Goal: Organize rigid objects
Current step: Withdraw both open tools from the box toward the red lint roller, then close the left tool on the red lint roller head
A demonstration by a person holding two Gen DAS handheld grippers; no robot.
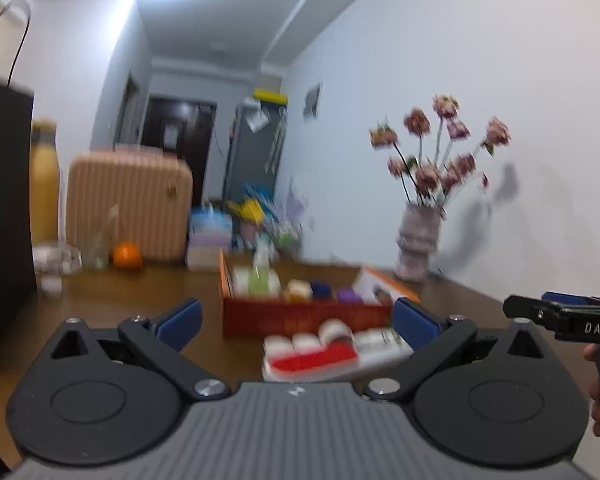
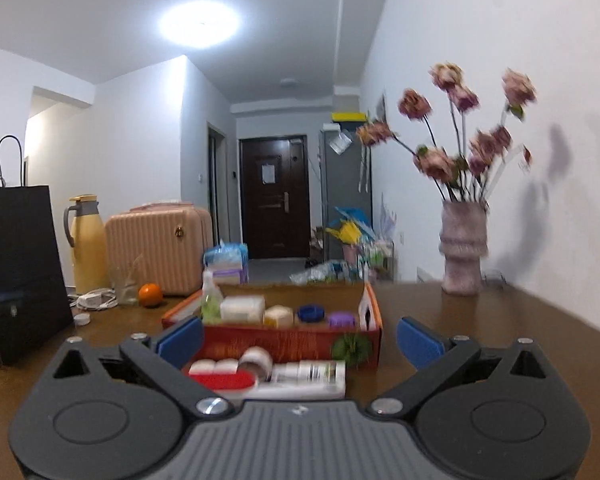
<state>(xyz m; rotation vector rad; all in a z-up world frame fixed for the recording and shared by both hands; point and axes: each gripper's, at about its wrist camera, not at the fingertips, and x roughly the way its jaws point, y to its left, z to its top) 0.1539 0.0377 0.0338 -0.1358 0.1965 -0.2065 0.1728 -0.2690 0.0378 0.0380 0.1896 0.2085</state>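
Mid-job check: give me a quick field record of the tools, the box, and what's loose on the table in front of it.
left tool: open, empty
right tool: open, empty
box: orange-red, open top, on table
box contents: clear bottle, white pack, blue lid, purple lid
loose in front of box: red-and-white pack, white tube
behind: orange, vase

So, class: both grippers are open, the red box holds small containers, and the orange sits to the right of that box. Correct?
Not quite. The orange sits left of the red box, near the pink case, as the right wrist view shows. The rest stands: both grippers open, containers in the box.
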